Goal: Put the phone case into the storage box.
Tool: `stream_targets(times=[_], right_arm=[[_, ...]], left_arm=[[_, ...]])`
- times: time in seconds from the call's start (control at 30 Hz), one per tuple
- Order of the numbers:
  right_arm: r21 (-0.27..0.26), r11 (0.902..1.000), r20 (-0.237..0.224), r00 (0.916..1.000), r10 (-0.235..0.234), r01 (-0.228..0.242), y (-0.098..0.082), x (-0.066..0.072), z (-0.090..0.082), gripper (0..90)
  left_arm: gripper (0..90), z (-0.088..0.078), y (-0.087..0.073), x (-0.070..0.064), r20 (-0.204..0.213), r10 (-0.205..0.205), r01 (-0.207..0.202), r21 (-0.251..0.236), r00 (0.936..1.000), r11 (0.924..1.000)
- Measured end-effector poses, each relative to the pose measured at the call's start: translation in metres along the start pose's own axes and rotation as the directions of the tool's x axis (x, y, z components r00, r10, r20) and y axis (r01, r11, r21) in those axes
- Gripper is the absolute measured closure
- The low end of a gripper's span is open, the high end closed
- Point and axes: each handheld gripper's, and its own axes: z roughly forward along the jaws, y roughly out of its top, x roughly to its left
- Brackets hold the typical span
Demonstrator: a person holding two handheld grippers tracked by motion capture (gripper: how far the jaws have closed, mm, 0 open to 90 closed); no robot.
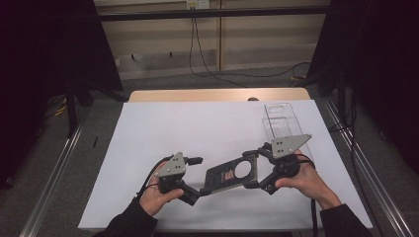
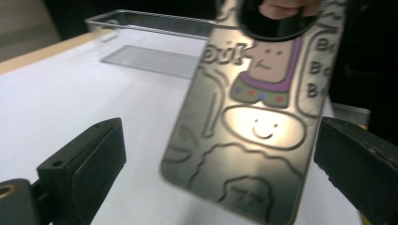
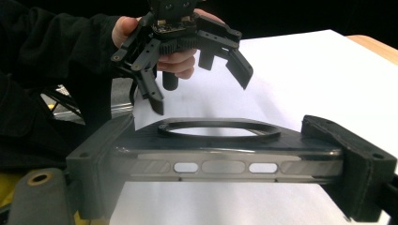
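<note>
High view: the person's two hands come in from the bottom edge, each holding a gripper over a white sheet [image 1: 197, 128] that covers the table [image 1: 217, 94]. Between them is a phone case [image 1: 231, 174], dark, with a round ring on its back.

Right gripper [image 1: 258, 170]: jaws closed on the case. In the right gripper view the case [image 3: 225, 154] lies edge-on across the frame, one jaw pressed against each long side, and the slots along its end face the camera. The ring stands on the upper face. The case appears to be held clear of the sheet.

Left gripper [image 1: 197, 190]: jaws spread wide. In the left gripper view the case [image 2: 256, 117] sits in the gap between the two jaws, touching neither; clear space shows on both sides. Its face carries embossed cartoon figures, a smiley and some lettering, partly blurred. In the right gripper view the left gripper [image 3: 202, 91] hangs beyond the far end of the case, fingers splayed, with the hand [image 3: 176, 61] gripping it from behind.

In the high view the case runs diagonally from the right gripper down towards the left gripper, its lower left end near the left jaws.

A clear tray [image 1: 282, 123] lies on the sheet at the far right, just beyond the right gripper. It is see-through with a ribbed floor and appears empty. In the left gripper view the tray [image 2: 150, 23] sits behind the case.

Dark sleeves cover both forearms.
</note>
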Motion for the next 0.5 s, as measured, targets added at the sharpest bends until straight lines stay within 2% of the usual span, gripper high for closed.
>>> stream_targets(times=[0.13,0.3,0.5], right_arm=[[-0.006,0.9999,0.026,0.9996,0.009,-0.009,0.0,-0.001,-0.003,11.9],[-0.009,0.9998,0.049,0.9986,0.018,-0.018,0.0,-0.001,-0.007,11.9],[-0.022,0.9994,0.08,0.9964,0.029,-0.027,0.001,0.001,-0.012,11.9]], left_arm=[[2.4,-0.007,-0.001,0.002,-0.054,-0.013,0.012,-0.014,0.9985,0.9998],[2.5,-0.016,-0.005,0.0,-0.096,-0.022,0.019,-0.029,0.9951,0.9994],[2.5,-0.031,-0.011,0.0,-0.16,-0.053,0.042,-0.068,0.9857,0.9968]])
